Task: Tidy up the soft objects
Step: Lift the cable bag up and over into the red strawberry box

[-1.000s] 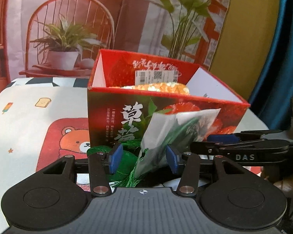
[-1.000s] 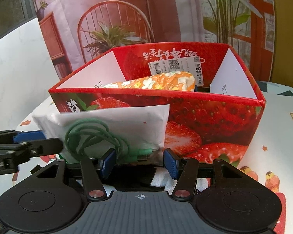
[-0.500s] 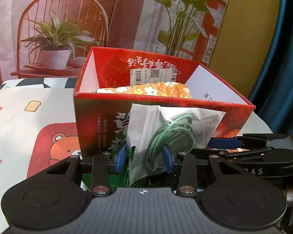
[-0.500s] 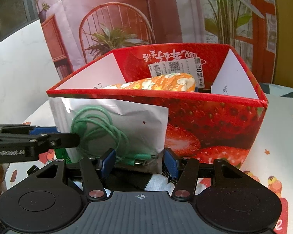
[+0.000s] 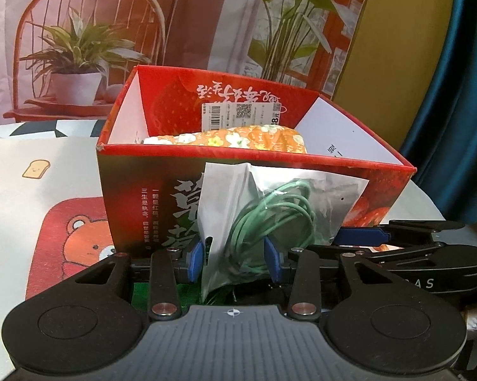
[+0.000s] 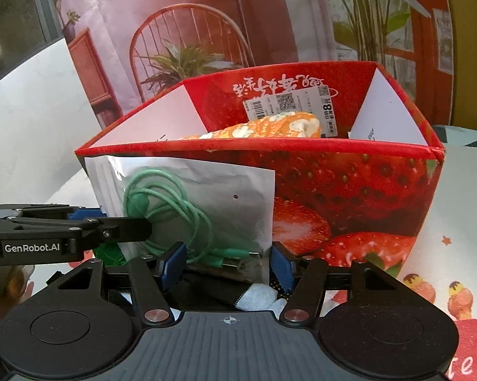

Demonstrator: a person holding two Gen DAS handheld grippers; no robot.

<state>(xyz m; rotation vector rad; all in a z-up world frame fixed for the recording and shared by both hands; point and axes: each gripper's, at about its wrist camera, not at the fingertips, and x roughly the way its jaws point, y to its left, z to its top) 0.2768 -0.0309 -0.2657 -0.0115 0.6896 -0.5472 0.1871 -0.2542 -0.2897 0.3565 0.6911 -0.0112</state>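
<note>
A clear plastic bag (image 5: 232,197) with a coiled green cable (image 5: 276,209) in it stands upright in front of the red strawberry box (image 5: 136,197). My left gripper (image 5: 234,257) is shut on the bag's lower left part. In the right wrist view the bag (image 6: 206,197) hangs against the box front (image 6: 349,190), with the left gripper's fingers (image 6: 121,227) on its left side. My right gripper (image 6: 228,266) has its jaws opening, the bag's bottom edge between them, pads not pressing. An orange flowered soft thing (image 5: 248,138) lies inside the box.
A black and white cloth (image 6: 257,295) lies under the right gripper. The table wears a cartoon cloth with a bear (image 5: 73,238). A printed backdrop of a chair and plants stands behind the box. A blue curtain (image 5: 454,127) hangs at the right.
The left jaws narrowed onto the bag. The bag rose and turned upright against the box front. The right jaws widened a little.
</note>
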